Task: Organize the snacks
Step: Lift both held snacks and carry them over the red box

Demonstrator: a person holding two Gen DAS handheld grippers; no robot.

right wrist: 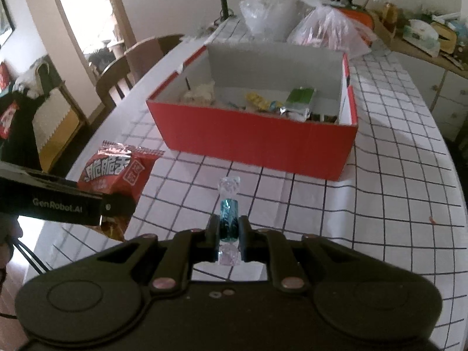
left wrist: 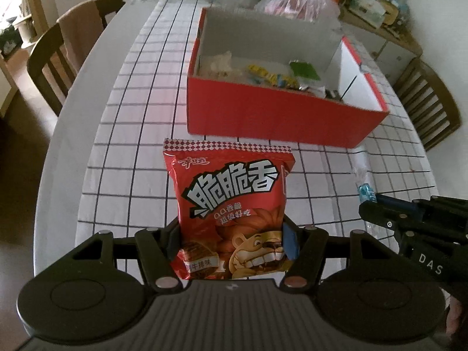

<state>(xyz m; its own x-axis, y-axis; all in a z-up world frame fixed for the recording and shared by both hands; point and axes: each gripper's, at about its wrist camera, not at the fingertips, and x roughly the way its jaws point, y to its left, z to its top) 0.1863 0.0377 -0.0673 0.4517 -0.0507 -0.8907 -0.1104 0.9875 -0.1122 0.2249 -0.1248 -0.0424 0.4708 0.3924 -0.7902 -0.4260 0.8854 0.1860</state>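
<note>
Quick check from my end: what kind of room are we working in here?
Most likely a home dining room. A long table with a grid-pattern cloth has wooden chairs around it, and a cluttered sideboard stands along the wall. Plastic bags sit behind the red box.

Rounded tabletop (left wrist: pixel 140 152) under a white cloth gridded in dark lines. Open red cardboard box (left wrist: pixel 272 117) resting on it toward the middle, white inside, small snack packets on its floor. Beyond the box, two plastic bags on the cloth: one clear (right wrist: pixel 263 8), one pinkish (right wrist: pixel 330 26). Near cloth otherwise bare.
</note>
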